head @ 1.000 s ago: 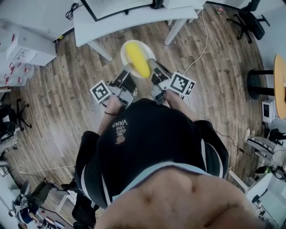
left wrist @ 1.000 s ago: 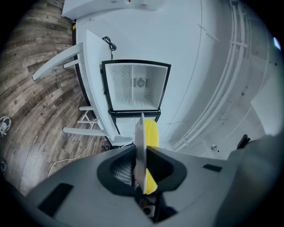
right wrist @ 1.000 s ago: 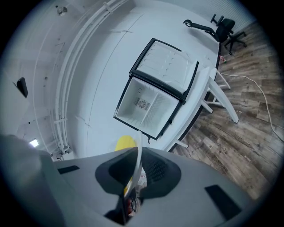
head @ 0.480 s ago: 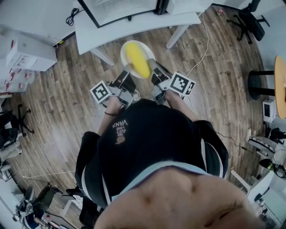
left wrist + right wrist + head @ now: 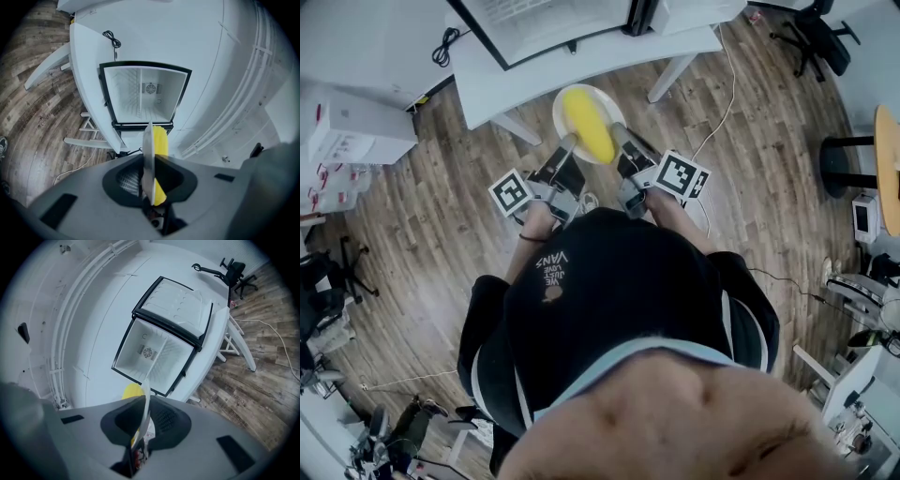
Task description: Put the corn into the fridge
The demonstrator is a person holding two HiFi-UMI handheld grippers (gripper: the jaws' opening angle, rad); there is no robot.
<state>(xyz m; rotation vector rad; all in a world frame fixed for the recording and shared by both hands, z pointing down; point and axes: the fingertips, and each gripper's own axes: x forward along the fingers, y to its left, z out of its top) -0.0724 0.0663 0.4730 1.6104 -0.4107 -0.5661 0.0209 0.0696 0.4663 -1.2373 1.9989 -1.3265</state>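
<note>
A yellow corn cob (image 5: 589, 125) lies on a round white plate (image 5: 560, 114), carried level between both grippers above the wooden floor. My left gripper (image 5: 569, 143) is shut on the plate's left rim and my right gripper (image 5: 618, 132) on its right rim. In the left gripper view the plate (image 5: 147, 154) runs edge-on through the left gripper (image 5: 149, 185), with the corn (image 5: 161, 145) just beyond it. The right gripper view shows the plate edge (image 5: 145, 401) in the right gripper (image 5: 139, 430) and the corn (image 5: 132, 391) behind. Ahead, the small fridge (image 5: 546, 21) (image 5: 143, 96) (image 5: 157, 352) stands open and empty on a white table (image 5: 581, 58).
The table's slanted legs (image 5: 671, 70) reach toward me. A black cable (image 5: 443, 47) lies on the tabletop at the left. White boxes (image 5: 356, 131) stand at the left, an office chair (image 5: 811, 37) at the back right and a round table (image 5: 889, 169) at the right edge.
The table and the open fridge have drawn nearer in the head view as the person walks toward them. Both grippers keep the same hold on the plate.
</note>
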